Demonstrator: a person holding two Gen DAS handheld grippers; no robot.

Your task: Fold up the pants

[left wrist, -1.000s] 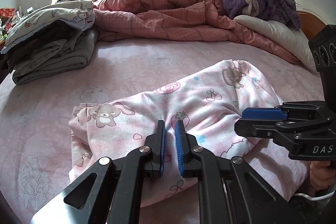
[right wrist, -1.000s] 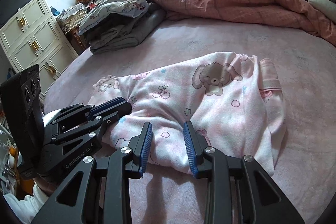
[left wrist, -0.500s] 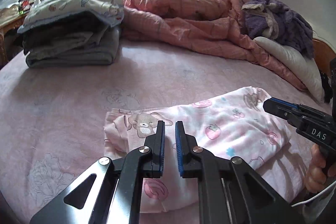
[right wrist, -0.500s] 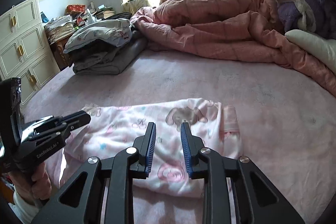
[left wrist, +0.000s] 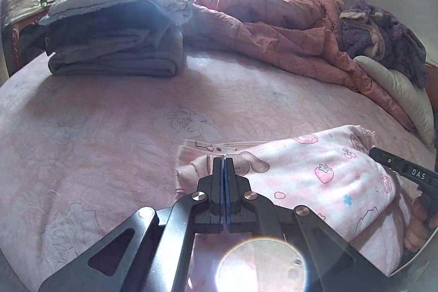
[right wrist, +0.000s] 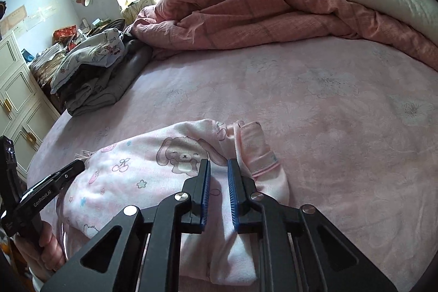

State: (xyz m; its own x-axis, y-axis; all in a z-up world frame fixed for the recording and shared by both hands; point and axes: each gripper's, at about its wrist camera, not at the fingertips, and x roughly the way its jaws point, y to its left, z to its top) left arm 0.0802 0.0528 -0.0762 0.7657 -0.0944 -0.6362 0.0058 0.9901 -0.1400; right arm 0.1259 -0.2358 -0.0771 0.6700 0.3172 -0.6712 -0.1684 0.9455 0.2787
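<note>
Both grippers have drawn back toward the near edge of the folded pink pants (left wrist: 323, 182) since a second ago, when their tips lay further in over the printed cloth, and both have narrowed. Seen from its own camera, the left gripper (left wrist: 224, 168) has its blue-lined jaws pressed flat together, tips resting over the left end of the pants just below a printed rabbit; whether any cloth is pinched between them cannot be told. The right gripper (right wrist: 219, 168) is narrow and its jaws are closing, with a fold of the pants lying in the slim gap between the pads; the pads do not clearly press on it. From the right wrist view the pants (right wrist: 153, 177) lie as a folded bundle directly under and to the left of that tool, a cuffed end (right wrist: 257, 152) just right of its tips. The left gripper's tip appears at the left of that view, held by a hand (right wrist: 46, 251). Ahead of both tools stretches bare pink bedsheet (right wrist: 328, 106). Beyond it, far ahead and left, sits a stack of folded clothes (left wrist: 117, 45); ahead and right lie a rumpled pink quilt (left wrist: 273, 26), a pale pillow (left wrist: 397, 89) and a purple fleece garment (left wrist: 383, 29).
</note>
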